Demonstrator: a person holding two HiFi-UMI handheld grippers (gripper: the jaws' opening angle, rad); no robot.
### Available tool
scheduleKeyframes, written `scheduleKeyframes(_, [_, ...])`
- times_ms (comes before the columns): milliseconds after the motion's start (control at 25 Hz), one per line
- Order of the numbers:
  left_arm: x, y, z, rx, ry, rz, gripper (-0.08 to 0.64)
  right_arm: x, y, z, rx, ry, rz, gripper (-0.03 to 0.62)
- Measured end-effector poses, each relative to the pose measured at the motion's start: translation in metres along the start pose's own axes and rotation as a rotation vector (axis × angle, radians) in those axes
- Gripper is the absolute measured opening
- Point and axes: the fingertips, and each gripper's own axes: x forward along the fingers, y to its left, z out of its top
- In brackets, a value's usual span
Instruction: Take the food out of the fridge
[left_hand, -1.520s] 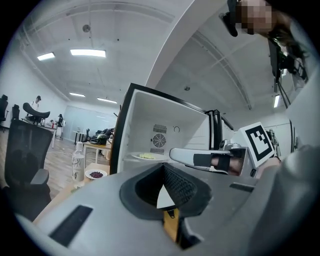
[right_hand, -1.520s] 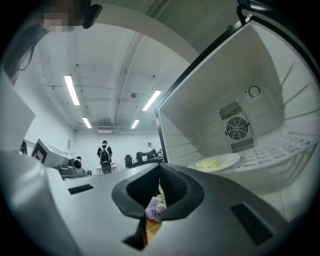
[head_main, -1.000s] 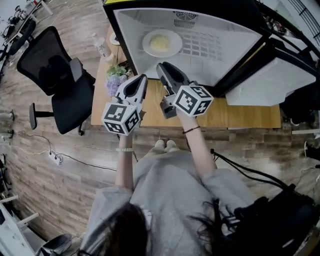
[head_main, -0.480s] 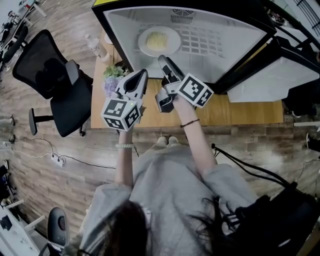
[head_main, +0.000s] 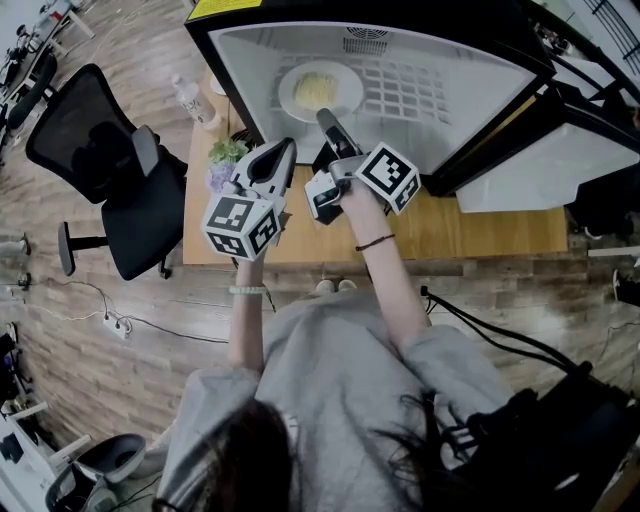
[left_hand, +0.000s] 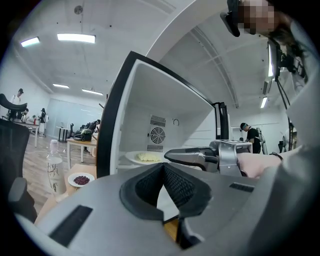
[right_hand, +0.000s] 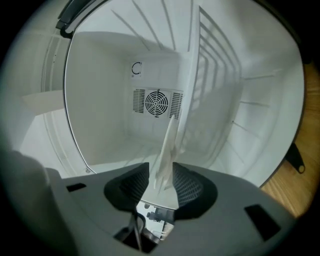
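Inside the open fridge (head_main: 250, 70), the plate (head_main: 290, 97) of food (head_main: 315, 90) sits on the shelf's (head_main: 420, 90) left half; nothing is out yet. The right gripper (head_main: 326, 120) has rolled and neared it, its jaws apart, just closing about what seems the plate's rim. The left gripper (head_main: 284, 150) holds nothing, jaws together.

readable text: none | yellow sticker (head_main: 225, 7) on fridge (head_main: 470, 85) top — print too small | bottle (head_main: 190, 99) label — blurred

left gripper (head_main: 283, 150) level, jaws together
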Motion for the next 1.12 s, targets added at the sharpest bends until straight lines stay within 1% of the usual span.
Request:
scheduleKeyframes(280, [0.0036,0.003,0.0021,0.009,-0.001,-0.003,0.008,0.0046,-0.0031,0.0035,0.102,-0.021,0.0,0.112])
scheduleKeyframes(400, [0.0046,0.0042,0.0028,0.011,-0.002,-0.003,0.008,0.0058,-0.0058,0.0041,0.143,-0.025,0.0,0.079])
scheduleKeyframes(720, [0.0077,0.0049,0.0048,0.016,-0.004,-0.014,0.008,0.0063,-0.0085,0.0046,0.254,-0.049,0.025,0.066])
scheduleKeyframes(920, [0.0082,0.0047,0.0061,0.017,-0.006,-0.015,0.008,0.0045,-0.0077,0.0036,0.279,-0.046,0.034,0.066])
scheduleKeyframes(1120, [0.0068,0.0023,0.0067,0.016,-0.011,-0.019,0.008,-0.0007,-0.0079,0.0025,0.284,-0.04,0.035,0.066])
